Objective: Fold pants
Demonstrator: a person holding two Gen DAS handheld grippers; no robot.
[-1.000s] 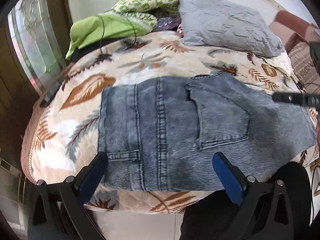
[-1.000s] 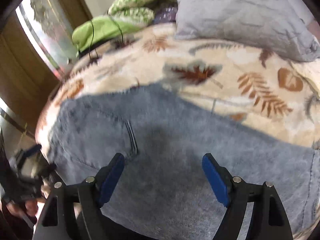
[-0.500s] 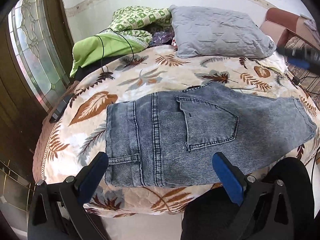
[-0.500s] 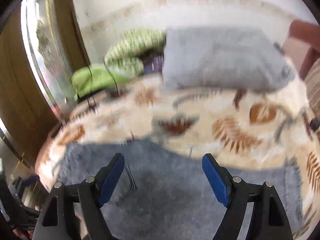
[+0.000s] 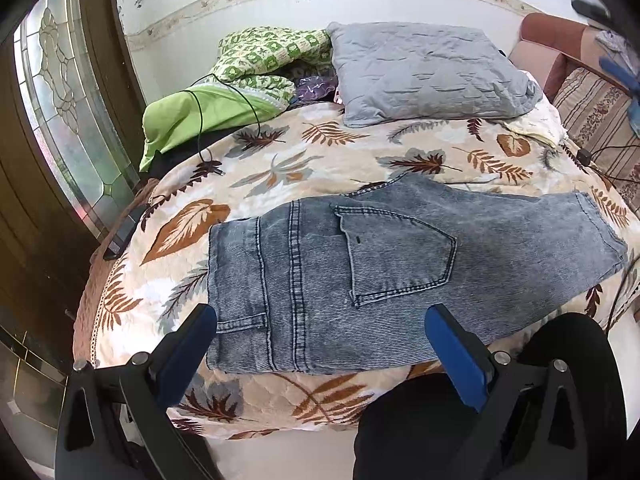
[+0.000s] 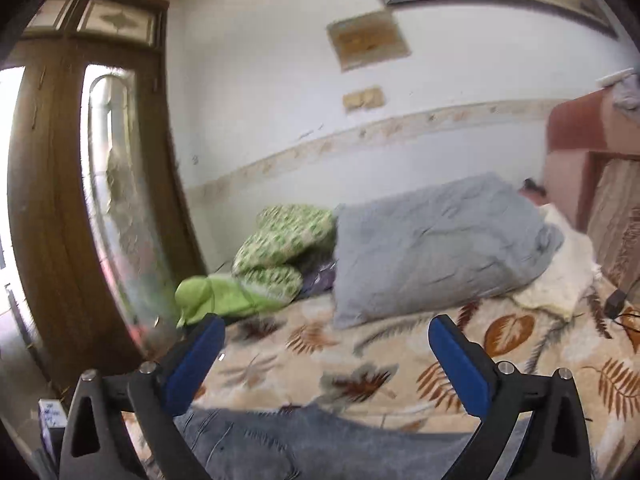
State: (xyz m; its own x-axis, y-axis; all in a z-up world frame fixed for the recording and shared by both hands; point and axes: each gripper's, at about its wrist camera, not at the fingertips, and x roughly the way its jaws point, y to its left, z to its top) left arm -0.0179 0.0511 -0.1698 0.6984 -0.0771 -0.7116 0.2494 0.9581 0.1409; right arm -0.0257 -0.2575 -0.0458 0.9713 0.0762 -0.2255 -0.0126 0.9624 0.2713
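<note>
Denim pants (image 5: 360,276) lie flat, folded compact, on leaf-print bedspread (image 5: 280,168) near its front edge (task looks essentially done); left gripper (image 5: 320,340) and right gripper (image 6: 326,356) both spread, empty, clear above.

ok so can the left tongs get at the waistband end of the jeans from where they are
Probably yes. The left tongs hang open just above the jeans, the waistband end lies flat on the bedspread near their left finger, and nothing covers it.
</note>
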